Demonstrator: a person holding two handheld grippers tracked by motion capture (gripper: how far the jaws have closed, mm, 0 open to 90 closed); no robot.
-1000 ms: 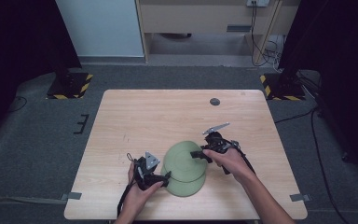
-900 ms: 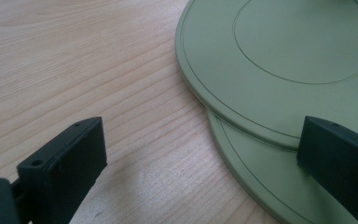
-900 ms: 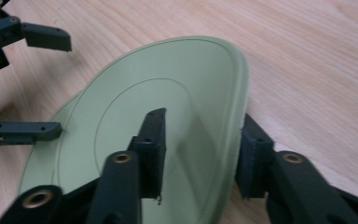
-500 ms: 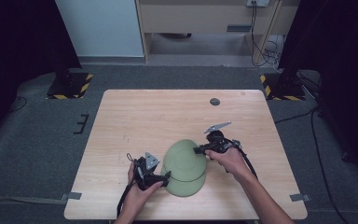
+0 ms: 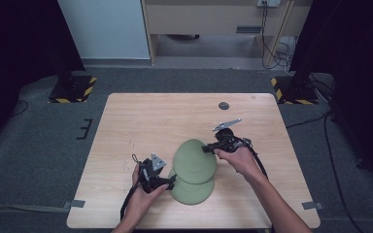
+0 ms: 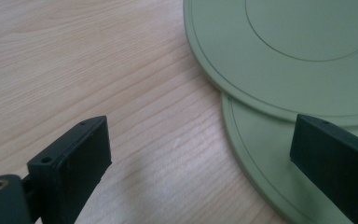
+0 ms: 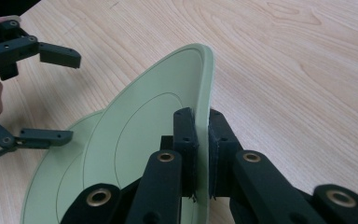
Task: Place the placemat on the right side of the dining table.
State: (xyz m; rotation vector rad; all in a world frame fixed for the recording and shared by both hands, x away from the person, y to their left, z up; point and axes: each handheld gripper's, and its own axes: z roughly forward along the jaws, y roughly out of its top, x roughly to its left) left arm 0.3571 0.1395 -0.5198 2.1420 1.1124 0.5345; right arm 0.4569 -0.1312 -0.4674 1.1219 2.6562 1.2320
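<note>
Pale wood grain is running across the table [image 5: 141,121], which is standing on grey carpet with a dark disc [image 5: 224,105] lying near its far edge, well beyond both grippers. Two green plates are sitting at the near middle of the table, between the hands.

The right gripper [image 7: 203,140] is pinching the rim of the upper plate [image 7: 135,135], one jaw on each face, and is holding that plate tilted so its gripped edge is riding above the wood while its far side is resting over the lower plate [image 5: 192,190]. In the high view the right gripper [image 5: 209,148] is sitting at the plate's right edge.

The left gripper [image 6: 200,154] is hanging with its jaws spread wide, one jaw over bare wood and the other above the lower plate's [image 6: 256,158] rim, closing on nothing. In the high view it [image 5: 171,180] is sitting just beside that plate's left edge.

Both plates are looking rigid, smooth and fairly light, probably moulded plastic, so they are likely to slide against each other and against flat jaws. The thin raised rim is seeming the only workable place to grip; a bite set deep over the rim should be guarding against the plate swinging or slipping out.
</note>
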